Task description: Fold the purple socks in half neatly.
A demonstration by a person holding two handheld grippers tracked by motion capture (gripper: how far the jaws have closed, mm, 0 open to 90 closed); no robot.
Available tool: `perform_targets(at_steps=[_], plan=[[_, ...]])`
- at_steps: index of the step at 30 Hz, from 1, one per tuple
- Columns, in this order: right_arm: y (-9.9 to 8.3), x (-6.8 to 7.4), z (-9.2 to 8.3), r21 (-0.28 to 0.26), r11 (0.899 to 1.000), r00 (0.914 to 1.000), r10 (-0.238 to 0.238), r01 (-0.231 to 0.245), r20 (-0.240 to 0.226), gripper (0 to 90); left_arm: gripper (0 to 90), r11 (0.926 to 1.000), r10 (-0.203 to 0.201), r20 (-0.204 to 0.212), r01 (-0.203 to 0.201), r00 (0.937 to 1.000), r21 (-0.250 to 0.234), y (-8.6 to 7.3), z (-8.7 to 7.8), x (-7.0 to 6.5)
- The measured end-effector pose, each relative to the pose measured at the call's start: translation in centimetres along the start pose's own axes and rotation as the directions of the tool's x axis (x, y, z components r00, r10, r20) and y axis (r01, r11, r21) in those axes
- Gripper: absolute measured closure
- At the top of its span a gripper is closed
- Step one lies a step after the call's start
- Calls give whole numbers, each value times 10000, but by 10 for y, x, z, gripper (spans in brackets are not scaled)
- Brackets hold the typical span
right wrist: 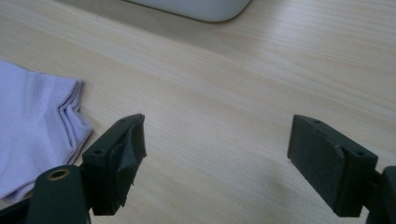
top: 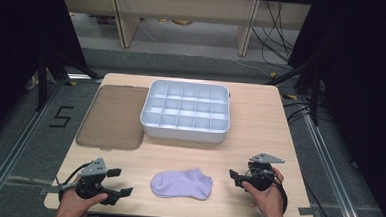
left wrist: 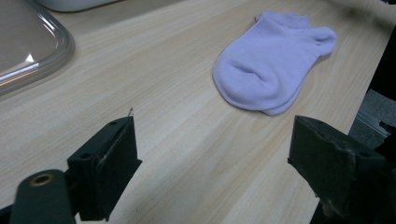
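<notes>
Sock (top: 181,183) of pale lilac lies flat near the front edge of the tabletop (top: 260,127) in the high view, between the two hands and apart from both. The left claw (top: 118,181) sits at the front left corner, pointing toward the sock, jaws spread and empty. The right claw (top: 233,176) sits to the sock's right, also pointing toward it, and nothing is between its jaws. Farther back stands a white divided tray (top: 185,131), with a brownish translucent lid (top: 113,117) lying flat just beside it on the left.

In the left gripper view, the left claw (left wrist: 212,154) stands wide apart over bare wood, gripping nothing and touching nothing. The sock (left wrist: 271,65) lies ahead and a little to the right, folded double, clear of the jaws. A corner of the lid (left wrist: 32,46) shows at upper left.

In the right gripper view, the right claw (right wrist: 217,161) is likewise wide apart and empty, with only wood grain between the jaws. The sock's layered edge (right wrist: 42,126) lies near the left jaw, though I cannot tell whether they touch. The tray's rounded corner (right wrist: 205,7) shows at the top.
</notes>
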State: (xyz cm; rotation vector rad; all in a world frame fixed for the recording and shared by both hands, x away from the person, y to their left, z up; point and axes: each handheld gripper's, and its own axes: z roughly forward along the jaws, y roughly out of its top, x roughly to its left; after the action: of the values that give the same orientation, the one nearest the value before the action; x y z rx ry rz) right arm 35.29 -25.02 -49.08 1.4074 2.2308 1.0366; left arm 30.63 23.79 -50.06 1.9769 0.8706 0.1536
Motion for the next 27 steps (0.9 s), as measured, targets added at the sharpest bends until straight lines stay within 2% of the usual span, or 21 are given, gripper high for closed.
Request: perform_targets(at_steps=[3, 12, 13, 14, 16, 17, 18, 19, 20, 22, 23, 25, 27], plan=[[0, 0, 1, -71, 10000, 10000, -47, 46, -48, 211, 148, 9999, -32, -57, 32, 10000, -107, 0, -1, 1], [1, 5, -1, -58, 10000, 9999, -61, 60, -146, 229, 149, 10000, 37, -57, -37, 10000, -33, 0, -1, 2], [1, 3, 0, -218, 9988, 9989, -452, 449, -135, 229, 149, 10000, 34, -61, -35, 10000, -57, 0, -1, 2], [1, 4, -2, -119, 9994, 9994, -339, 339, -9, 229, 149, 10000, 48, -117, -48, 9999, -5, 0, -2, 2], [2, 9, -3, -240, 9997, 9996, 22, -29, -265, 232, 149, 9999, 101, -136, -100, 9999, 74, 0, -2, 2], [2, 9, -3, -240, 9997, 9996, 22, -29, -265, 232, 149, 10000, 5, -97, -4, 10000, 77, 0, -2, 2], [3, 7, -2, -397, 9989, 9988, -284, 268, -400, 241, 149, 9999, 93, -109, -92, 9999, 104, 1, -3, 3], [4, 12, -4, -385, 9992, 9978, -82, 57, -663, 272, 149, 9999, 98, -126, -97, 9999, 89, 1, -3, 3], [5, 17, -5, -429, 9987, 9955, -328, 291, -889, 338, 149, 9999, 80, -133, -79, 9999, 90, 0, -3, 3], [6, 19, -6, -552, 9976, 9938, -471, 417, -1010, 366, 149, 9996, 207, -144, -204, 9997, 202, 1, -4, 4], [7, 25, -6, -790, 9953, 9902, -656, 561, -1229, 403, 149, 9997, 190, -147, -188, 9997, 171, 1, -4, 4], [10, 33, -6, -902, 9913, 9858, -1076, 964, -1291, 451, 149, 9997, 187, -140, -184, 9997, 170, 1, -4, 4], [11, 43, -6, -864, 9933, 9827, -903, 770, -1618, 503, 149, 9999, 99, -169, -98, 9998, 66, 0, -3, 4]])
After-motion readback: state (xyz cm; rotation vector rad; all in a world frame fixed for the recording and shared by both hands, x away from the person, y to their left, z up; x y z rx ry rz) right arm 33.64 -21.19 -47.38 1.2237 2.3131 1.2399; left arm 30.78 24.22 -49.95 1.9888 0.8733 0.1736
